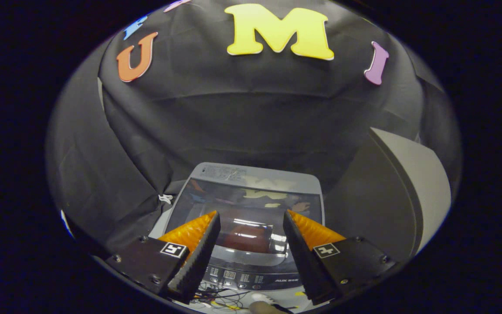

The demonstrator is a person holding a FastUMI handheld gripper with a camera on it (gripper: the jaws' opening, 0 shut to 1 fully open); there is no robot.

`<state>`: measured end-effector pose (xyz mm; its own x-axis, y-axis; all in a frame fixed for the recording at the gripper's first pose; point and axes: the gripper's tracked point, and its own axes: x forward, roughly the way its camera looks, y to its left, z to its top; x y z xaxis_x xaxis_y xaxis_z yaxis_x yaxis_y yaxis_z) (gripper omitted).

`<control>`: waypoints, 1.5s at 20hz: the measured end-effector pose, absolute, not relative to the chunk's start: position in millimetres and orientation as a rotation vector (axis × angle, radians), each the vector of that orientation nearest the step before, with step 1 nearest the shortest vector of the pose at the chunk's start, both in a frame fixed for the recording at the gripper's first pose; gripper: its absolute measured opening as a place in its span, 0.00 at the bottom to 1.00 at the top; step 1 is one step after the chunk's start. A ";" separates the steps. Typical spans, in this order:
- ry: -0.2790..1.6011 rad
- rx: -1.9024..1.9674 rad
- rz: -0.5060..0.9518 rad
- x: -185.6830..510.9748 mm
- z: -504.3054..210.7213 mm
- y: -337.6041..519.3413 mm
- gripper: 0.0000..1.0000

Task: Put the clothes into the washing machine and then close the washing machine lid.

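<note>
the gripper (251,218) is released, its fingers wide apart with nothing between them. the washing machine (251,192) sits just ahead and below, its glass lid (246,218) lying flat and looking closed, with something reddish under it. check it sits flat all round.

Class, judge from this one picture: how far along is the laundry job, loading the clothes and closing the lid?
Done, it seems: the washing machine has its glass lid lying flat and closed, with something reddish dimly visible under it, possibly the clothes. In hand: nothing; the gripper hangs open above the lid, fingers apart and touching nothing. Left: apparently nothing, though the load cannot be confirmed through the reflections.
</note>
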<state>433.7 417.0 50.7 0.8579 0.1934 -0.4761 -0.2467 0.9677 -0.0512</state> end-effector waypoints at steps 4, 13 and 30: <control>0.370 -0.108 0.251 396.2 91.9 391.8 0.91; -0.008 -0.086 0.219 232.4 225.9 276.4 0.97; 0.031 0.101 0.074 84.2 21.8 -11.5 1.00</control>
<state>84.2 -11.5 21.8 0.9968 0.0749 -0.0268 -0.0718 0.9922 0.1021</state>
